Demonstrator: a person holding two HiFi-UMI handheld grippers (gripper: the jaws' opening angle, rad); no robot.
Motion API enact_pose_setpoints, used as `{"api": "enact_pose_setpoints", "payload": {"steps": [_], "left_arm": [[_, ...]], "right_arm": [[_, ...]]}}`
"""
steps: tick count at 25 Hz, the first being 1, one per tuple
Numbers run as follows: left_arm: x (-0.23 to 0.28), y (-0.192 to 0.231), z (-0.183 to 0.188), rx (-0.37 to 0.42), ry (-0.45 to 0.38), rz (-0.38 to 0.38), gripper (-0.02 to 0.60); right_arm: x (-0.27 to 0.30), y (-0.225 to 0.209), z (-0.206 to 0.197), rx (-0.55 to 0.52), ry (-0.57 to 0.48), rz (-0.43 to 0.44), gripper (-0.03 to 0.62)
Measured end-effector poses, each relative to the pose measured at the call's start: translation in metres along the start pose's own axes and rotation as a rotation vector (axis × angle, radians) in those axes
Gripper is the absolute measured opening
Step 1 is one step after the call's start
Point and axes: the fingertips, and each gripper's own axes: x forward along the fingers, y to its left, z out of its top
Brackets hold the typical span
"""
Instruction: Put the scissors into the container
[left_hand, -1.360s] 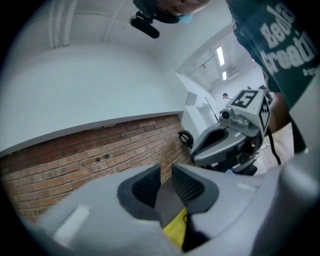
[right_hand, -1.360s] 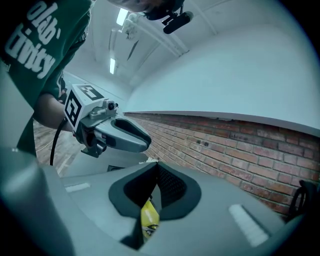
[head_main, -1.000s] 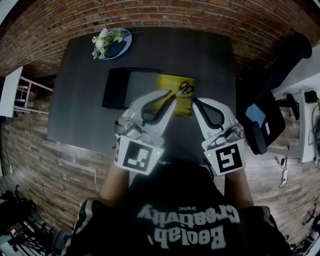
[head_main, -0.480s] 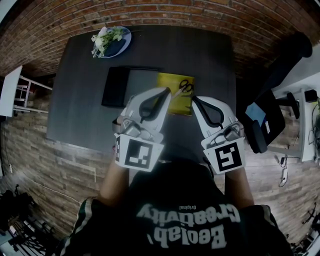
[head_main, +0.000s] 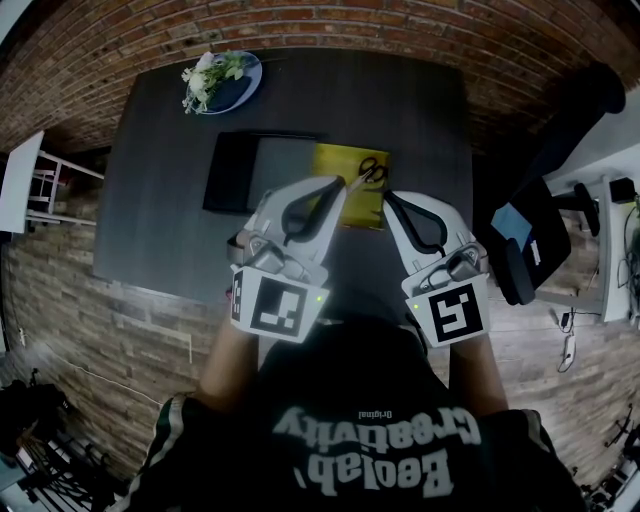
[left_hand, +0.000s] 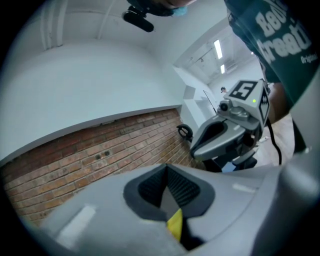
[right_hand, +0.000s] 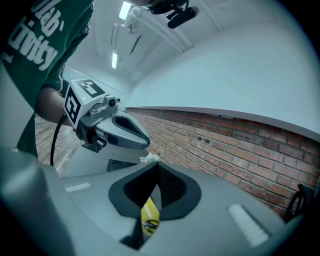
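Seemingly closed, left tongs (head_main: 338, 187) and right tongs (head_main: 389, 198) hover side by side.

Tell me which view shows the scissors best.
Head view: the scissors lie in plain sight on the yellow sheet. Right gripper view catches only a sliver between its jaws; left gripper view shows only yellow.

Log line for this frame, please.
phase: pre-grasp | scissors: on yellow sheet, beside black container | left gripper: shut, empty | right gripper: shut, empty | neither touches scissors
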Motion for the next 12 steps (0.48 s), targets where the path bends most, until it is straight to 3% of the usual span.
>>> {"api": "enact_pose_setpoints", "payload": {"steps": [12], "left_arm": [[-0.0007,-0.0009,0.0,0.004,0.001,-0.002,0.002]], "right_arm": [[-0.0003,0.0022,-0.0001,-0.005,0.003,-0.001,0.006]]}}
